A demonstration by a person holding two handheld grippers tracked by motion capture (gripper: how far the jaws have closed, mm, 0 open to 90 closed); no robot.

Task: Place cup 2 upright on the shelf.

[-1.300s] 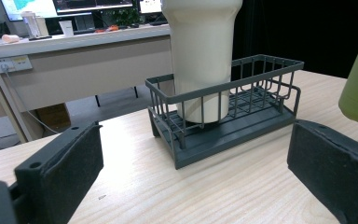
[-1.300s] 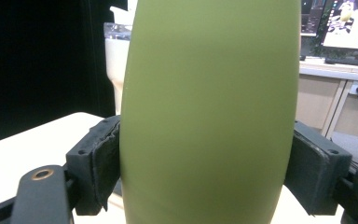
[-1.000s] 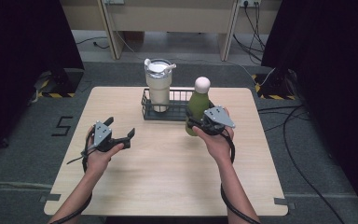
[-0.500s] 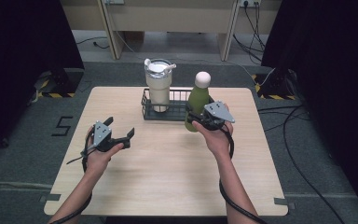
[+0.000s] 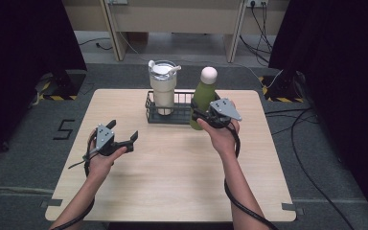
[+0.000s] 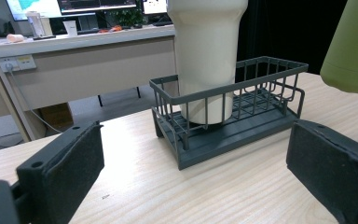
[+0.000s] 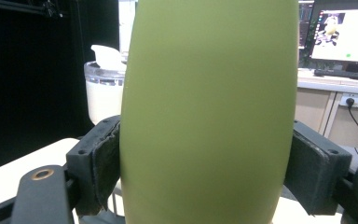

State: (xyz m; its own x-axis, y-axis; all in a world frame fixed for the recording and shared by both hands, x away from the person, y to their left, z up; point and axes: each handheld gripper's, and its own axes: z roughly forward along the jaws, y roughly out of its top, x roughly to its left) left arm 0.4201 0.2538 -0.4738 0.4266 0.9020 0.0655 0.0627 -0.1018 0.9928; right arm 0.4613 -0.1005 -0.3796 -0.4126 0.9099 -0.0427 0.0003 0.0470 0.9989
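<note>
One green bottle (image 5: 202, 98) clamped in right hand-held gripper (image 5: 206, 116); left hand-held gripper (image 5: 133, 139) released; one tumbler (image 5: 163, 88); one basket (image 5: 151, 115).

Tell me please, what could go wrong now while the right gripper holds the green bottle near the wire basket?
1. The right gripper clamps the smooth, rounded green bottle low on its body, so the tall bottle might tilt or slip between the pads.
2. The bottle's base hangs close to the wire basket rim and could catch on it.
3. The cream tumbler stands in the basket right beside; a sideways swing might knock it.
</note>
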